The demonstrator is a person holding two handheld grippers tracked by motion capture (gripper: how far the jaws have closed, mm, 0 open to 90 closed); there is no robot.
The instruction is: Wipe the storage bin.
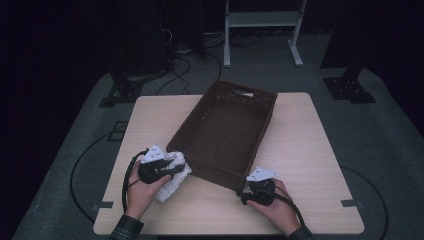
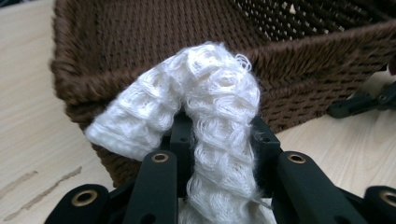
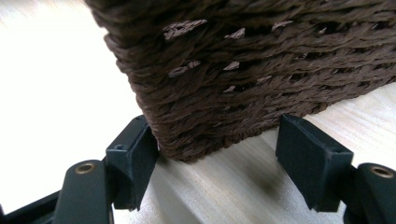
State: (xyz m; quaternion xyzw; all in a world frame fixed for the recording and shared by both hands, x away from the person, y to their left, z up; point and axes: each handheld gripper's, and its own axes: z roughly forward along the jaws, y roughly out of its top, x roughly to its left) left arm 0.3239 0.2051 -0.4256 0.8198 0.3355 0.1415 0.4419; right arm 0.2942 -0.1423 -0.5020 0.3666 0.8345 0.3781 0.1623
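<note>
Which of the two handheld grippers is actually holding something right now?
The left gripper: it is shut on a white knitted cloth beside the brown woven basket. The right gripper stands open around the basket's near corner, holding nothing.

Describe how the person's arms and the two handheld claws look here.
Both the left claw and the right claw are black, each topped by a pale three-cornered plate and trailing a black looping cable. Dark plaid sleeve cuffs cover both wrists.

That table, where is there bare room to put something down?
The table is bare right of the basket, and along the left edge beyond the white cloth. The basket's inside is empty too. It is crowded at the near edge, where both tongs, left and right, work.
</note>
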